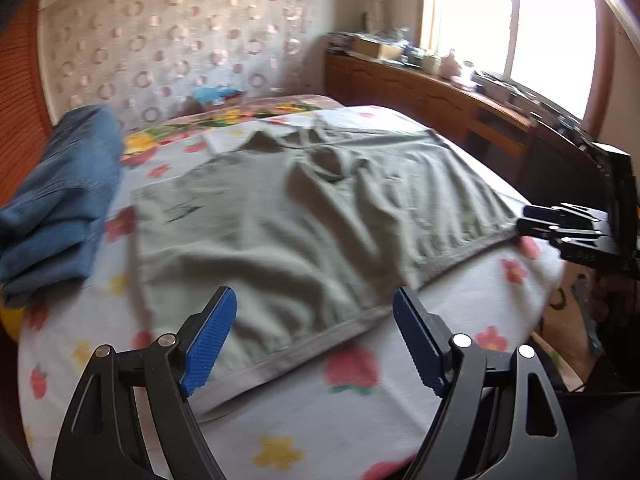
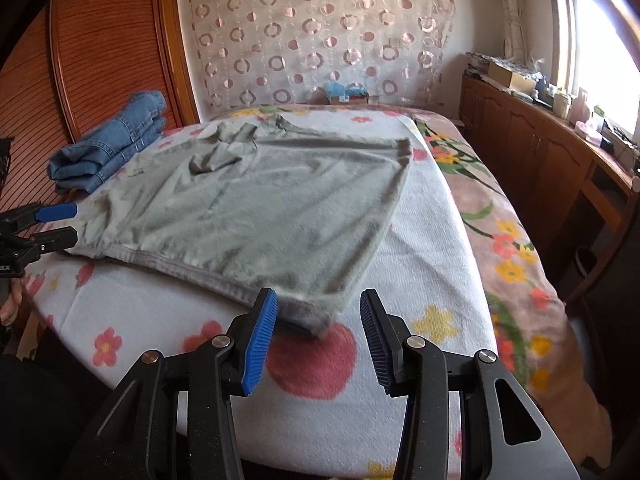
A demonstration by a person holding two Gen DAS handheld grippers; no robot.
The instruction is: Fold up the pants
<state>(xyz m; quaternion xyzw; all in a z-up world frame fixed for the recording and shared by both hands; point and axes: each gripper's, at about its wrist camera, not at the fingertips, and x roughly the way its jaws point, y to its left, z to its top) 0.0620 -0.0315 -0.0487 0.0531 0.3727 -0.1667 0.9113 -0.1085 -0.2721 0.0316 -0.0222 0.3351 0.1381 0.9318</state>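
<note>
The grey-green pants (image 1: 304, 216) lie spread flat on the bed's flowered sheet (image 1: 360, 412), waistband edge toward me. They also show in the right wrist view (image 2: 256, 204). My left gripper (image 1: 314, 320) is open, hovering just above the near waistband edge, holding nothing. It shows at the left of the right wrist view (image 2: 64, 224). My right gripper (image 2: 318, 320) is open with the pants' near right corner between its blue pads (image 2: 260, 340), which are apart from the cloth. It shows at the right edge of the left wrist view (image 1: 536, 220).
Folded blue jeans (image 2: 116, 144) lie at the bed's left side by the wooden slatted wall (image 2: 100, 60). A wooden cabinet (image 2: 540, 148) with clutter runs under the window on the right. A pink floral blanket (image 2: 508, 240) covers the bed's right edge.
</note>
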